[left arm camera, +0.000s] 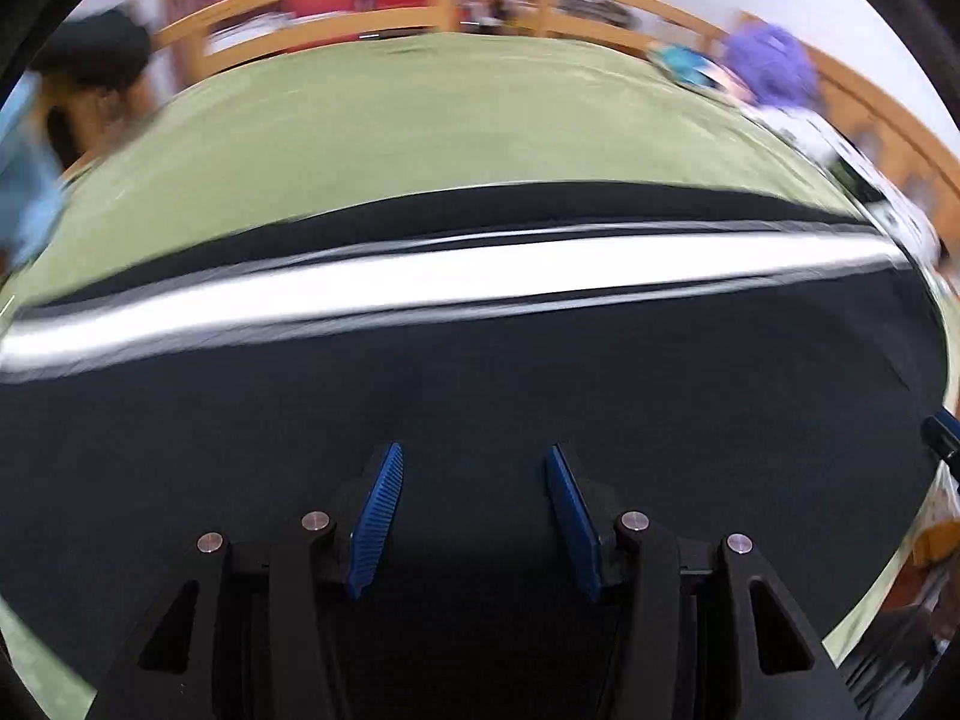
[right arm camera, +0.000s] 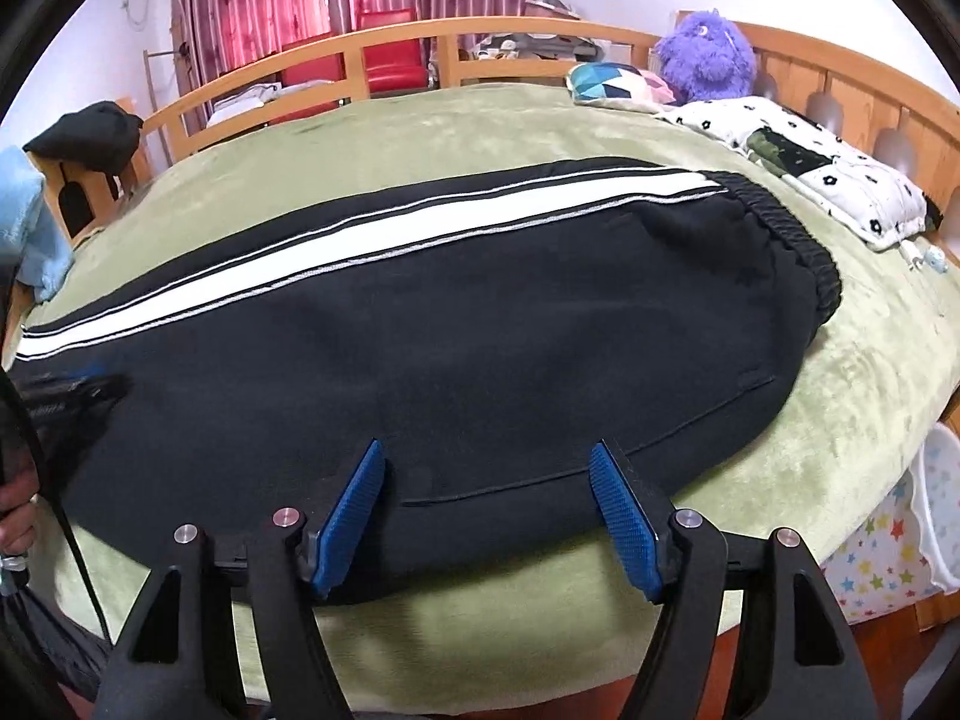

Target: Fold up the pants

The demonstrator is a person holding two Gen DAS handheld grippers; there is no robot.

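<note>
Black pants (right arm camera: 480, 330) with a white side stripe (right arm camera: 360, 240) lie flat along the green blanket (right arm camera: 420, 132), elastic waistband (right arm camera: 780, 228) at the right. My right gripper (right arm camera: 487, 447) is open at the pants' near edge, and the fabric passes between its blue pads (right arm camera: 354, 516) without being pinched. My left gripper (left arm camera: 474, 450) hovers open over the black cloth (left arm camera: 480, 384), just short of the stripe (left arm camera: 480, 270); this view is blurred. In the right wrist view the left gripper (right arm camera: 66, 396) shows as a dark blur over the leg end. A hand (right arm camera: 15, 516) holds it.
A wooden bed rail (right arm camera: 420, 36) rings the bed. A purple plush toy (right arm camera: 708, 54), a patterned pillow (right arm camera: 612, 81) and a floral quilt (right arm camera: 828, 180) lie at the back right. A black garment (right arm camera: 90, 132) and blue cloth (right arm camera: 30, 222) hang at the left. A star-patterned bin (right arm camera: 888, 540) stands right.
</note>
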